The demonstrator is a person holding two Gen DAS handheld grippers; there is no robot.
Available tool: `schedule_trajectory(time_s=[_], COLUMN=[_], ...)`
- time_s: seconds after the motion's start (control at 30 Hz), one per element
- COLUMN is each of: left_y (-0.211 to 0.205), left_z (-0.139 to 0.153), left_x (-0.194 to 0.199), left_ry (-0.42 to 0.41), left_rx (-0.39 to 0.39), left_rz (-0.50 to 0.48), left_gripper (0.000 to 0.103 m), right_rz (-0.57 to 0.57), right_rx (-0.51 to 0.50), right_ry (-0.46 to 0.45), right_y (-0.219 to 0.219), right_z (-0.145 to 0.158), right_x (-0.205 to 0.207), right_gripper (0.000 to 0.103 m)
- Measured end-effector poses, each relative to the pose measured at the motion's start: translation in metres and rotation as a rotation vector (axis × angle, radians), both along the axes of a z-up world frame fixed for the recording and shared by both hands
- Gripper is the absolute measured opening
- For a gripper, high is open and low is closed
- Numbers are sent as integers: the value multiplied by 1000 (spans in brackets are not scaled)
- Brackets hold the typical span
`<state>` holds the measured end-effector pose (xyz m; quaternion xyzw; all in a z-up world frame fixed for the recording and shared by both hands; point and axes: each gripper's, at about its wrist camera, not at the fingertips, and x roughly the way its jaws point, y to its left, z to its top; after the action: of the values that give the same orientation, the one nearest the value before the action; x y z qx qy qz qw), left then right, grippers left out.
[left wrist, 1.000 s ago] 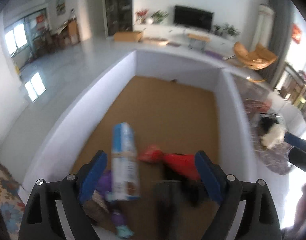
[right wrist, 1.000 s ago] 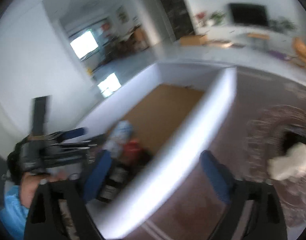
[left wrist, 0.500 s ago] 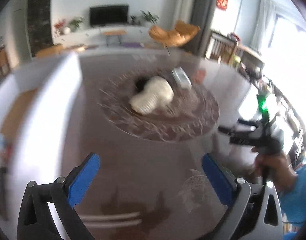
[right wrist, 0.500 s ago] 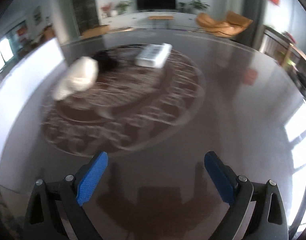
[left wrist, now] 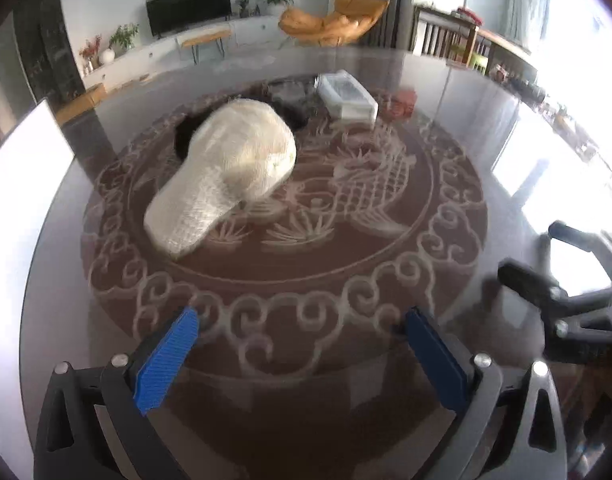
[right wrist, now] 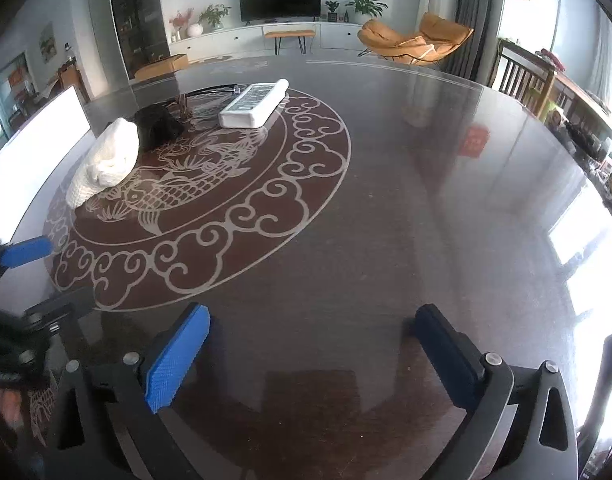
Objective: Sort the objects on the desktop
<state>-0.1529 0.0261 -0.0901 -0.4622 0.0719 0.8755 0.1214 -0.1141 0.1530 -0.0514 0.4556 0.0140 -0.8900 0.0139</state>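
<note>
On the round table [left wrist: 445, 152], the cream knitted cap [left wrist: 226, 172] lies ahead and left of the left gripper [left wrist: 302, 344], whose jaws gape empty. A white box [right wrist: 252, 106] sits beyond it, far ahead-left of the right gripper [right wrist: 309, 344], likewise spread wide and holding nothing.

A cream knitted cap [left wrist: 230, 168] lies brim-forward on the glossy dark round counter [right wrist: 405, 200], touching a black bundle [right wrist: 156, 126] behind it, near a white rectangular box [right wrist: 252, 105].
</note>
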Motion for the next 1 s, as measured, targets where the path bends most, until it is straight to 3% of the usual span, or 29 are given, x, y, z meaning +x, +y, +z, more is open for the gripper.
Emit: schedule_trajectory(time_s=[0.2,1.0], left_y=[-3,-5], left_z=[-2,-1], left_x=[-25,-23], left_ry=[20,20], left_rx=[23,23], left_rz=[17,17], left_gripper=[103,103], right_rz=[0,0], right_rx=[-1,0], right_ry=[0,0], right_y=[0,-1], right_z=[-1,1], right_x=[1,2], right_gripper=[103,103])
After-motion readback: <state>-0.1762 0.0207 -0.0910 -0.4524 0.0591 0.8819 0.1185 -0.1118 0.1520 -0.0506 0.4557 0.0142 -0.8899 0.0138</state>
